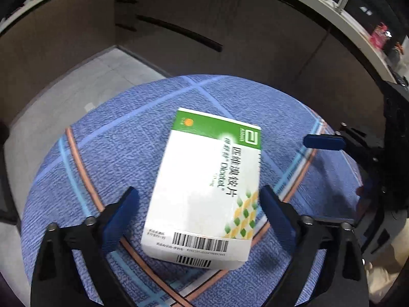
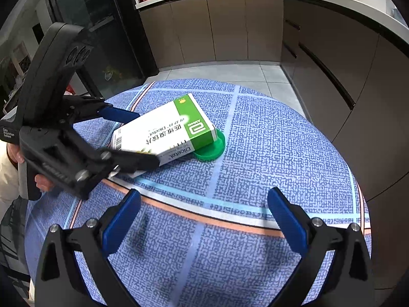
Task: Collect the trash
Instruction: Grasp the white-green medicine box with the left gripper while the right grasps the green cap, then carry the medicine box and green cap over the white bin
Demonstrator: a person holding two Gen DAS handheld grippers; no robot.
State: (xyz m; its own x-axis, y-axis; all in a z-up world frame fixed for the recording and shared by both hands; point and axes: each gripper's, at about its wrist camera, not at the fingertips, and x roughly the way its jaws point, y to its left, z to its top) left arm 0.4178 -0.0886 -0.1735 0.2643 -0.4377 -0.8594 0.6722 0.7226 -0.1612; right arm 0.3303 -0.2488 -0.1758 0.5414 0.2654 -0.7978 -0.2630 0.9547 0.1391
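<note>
Blue tablecloth point(image 2: 268, 133) (Abbott "Dicetel" box point(image 1: 204, 186))

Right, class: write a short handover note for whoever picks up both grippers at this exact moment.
Left gripper: open, fingers either side of the medicine box, no grip yet.
Right gripper: open, holding nothing, above the tablecloth.
The box rests tilted, its far end on a green lid.
Done: nothing collected so far.
Left: close on the box, lift it, then take the lid. No bin in view.

White/green med box point(image 2: 163, 130) tilted, far end atop green lid point(image 2: 212, 151).
</note>
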